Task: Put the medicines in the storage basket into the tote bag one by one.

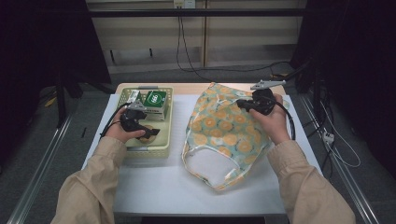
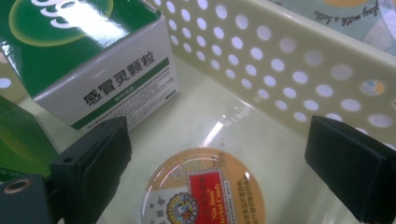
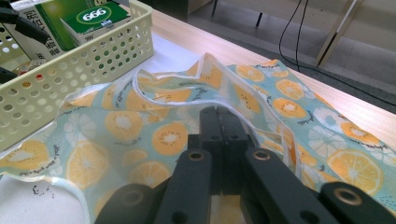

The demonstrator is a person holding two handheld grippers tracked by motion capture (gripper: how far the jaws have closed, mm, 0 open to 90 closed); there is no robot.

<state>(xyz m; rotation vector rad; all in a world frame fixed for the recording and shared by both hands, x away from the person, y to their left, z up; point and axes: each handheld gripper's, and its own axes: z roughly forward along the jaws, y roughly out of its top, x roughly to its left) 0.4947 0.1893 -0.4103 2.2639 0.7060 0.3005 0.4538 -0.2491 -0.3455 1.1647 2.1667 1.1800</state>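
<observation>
1. So, my left fingers were spread wide, one on each side of the round candy tin, nothing pinched yet; pads not touching it.
2. The tin lay flat on the floor of the yellow perforated basket, near the front end, which is why I came down from above rather than from the side.
3. My right fingers were pressed together on the rim of the fruit-print bag, pinching the white-trimmed edge. My guess: I held it to keep the mouth lifted and ready for the tin.
4. The bag lay on the white surface just right of the basket, with its open end toward me.
5. Around: a white-and-green medicine box sat just behind the tin, close to one left finger; a second green box lay at the far end of the basket.
6. In the way: the basket wall stood close to my other left finger, so the spread had little room. The box corner could catch on closing, I judged.
7. Cables ran over the floor beyond the table, well apart.
</observation>
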